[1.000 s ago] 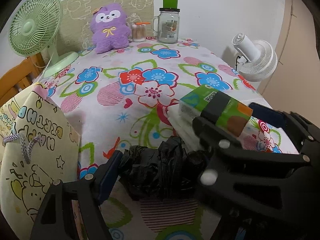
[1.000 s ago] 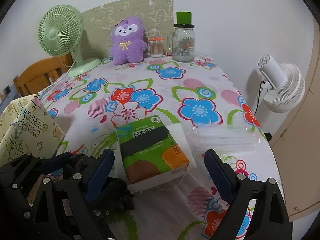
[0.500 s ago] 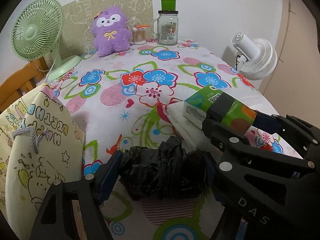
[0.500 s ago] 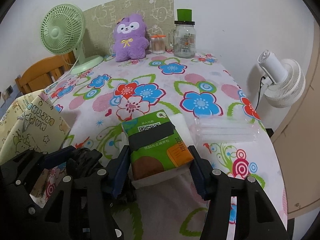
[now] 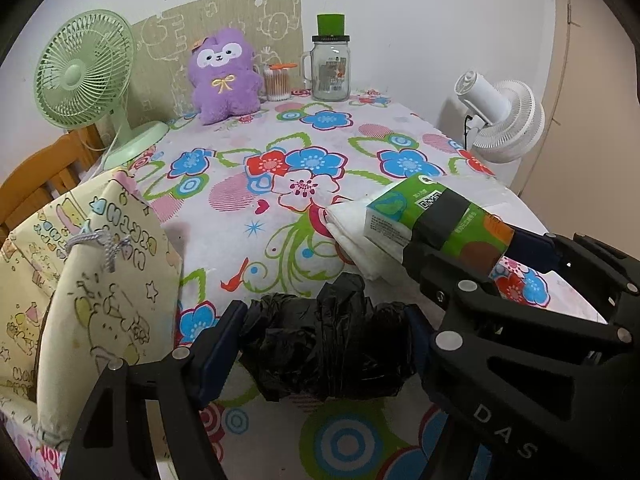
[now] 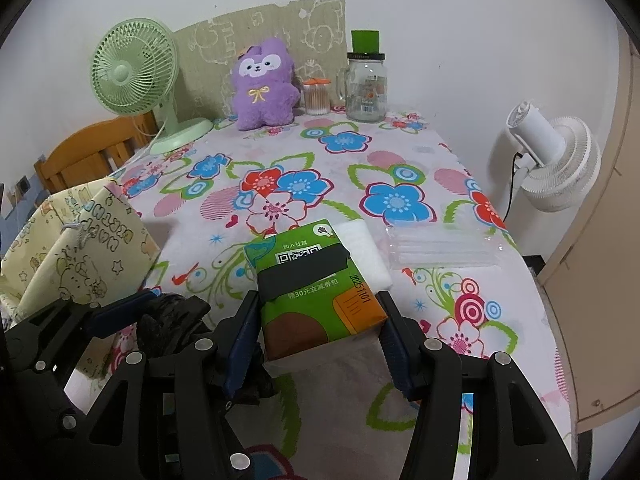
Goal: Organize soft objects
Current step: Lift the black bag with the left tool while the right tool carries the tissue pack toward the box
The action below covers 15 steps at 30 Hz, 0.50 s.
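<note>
My left hand-held gripper [image 5: 324, 340] is clamped on a crumpled black plastic bag [image 5: 328, 344], its blue-padded fingers [image 5: 218, 344] pressing the bundle from both sides at the near edge of the table [image 5: 256, 184], which wears a flowered cloth. My right hand-held gripper [image 6: 316, 332] grips a green tissue pack [image 6: 316, 284] with a black band across its top; the pack sits on a folded white cloth [image 6: 366, 248], and from the left wrist view its far end looks raised off the table, with the white cloth hanging under it. The two grippers are just beside each other, the tissue pack to the right of the black bag. To my left stands a pale yellow gift bag [image 5: 84, 280] with cartoon drawings and a cord handle, near the black bag. A clear plastic packet [image 6: 444, 248] lies flat on the table to the right of the tissue pack. At the far end of the table I see a purple plush toy [image 6: 264, 84], a green desk fan [image 6: 134, 74], a jar of cotton swabs [image 6: 317, 96] and a glass mason jar [image 6: 366, 88] with a green cup on its lid. A white fan [image 6: 556, 160] stands off the table's right side.
</note>
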{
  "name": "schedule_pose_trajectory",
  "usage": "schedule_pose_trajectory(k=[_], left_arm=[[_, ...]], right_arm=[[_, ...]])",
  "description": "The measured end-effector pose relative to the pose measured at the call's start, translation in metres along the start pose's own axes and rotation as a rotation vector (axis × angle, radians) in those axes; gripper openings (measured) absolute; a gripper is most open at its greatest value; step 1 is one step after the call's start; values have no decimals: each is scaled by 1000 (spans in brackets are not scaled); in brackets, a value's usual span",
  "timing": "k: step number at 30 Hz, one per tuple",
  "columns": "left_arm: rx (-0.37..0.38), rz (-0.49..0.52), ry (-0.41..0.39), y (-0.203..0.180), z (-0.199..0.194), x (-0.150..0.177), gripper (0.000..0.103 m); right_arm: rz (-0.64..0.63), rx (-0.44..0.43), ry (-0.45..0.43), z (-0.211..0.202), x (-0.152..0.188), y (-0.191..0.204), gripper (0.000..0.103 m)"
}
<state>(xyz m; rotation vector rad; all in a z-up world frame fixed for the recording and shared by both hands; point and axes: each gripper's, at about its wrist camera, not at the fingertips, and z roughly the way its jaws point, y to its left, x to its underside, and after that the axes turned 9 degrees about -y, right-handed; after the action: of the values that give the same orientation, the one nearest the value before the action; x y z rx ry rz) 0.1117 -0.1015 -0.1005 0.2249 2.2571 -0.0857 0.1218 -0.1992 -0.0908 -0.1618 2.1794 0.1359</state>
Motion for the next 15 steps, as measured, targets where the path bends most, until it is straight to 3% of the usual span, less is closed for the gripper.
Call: schedule_pose_trajectory(k=[15], left_arm=[[-2,10,-49,-5,-32,5,79]], right_arm=[[18,8,-24,-33,6,5,60]])
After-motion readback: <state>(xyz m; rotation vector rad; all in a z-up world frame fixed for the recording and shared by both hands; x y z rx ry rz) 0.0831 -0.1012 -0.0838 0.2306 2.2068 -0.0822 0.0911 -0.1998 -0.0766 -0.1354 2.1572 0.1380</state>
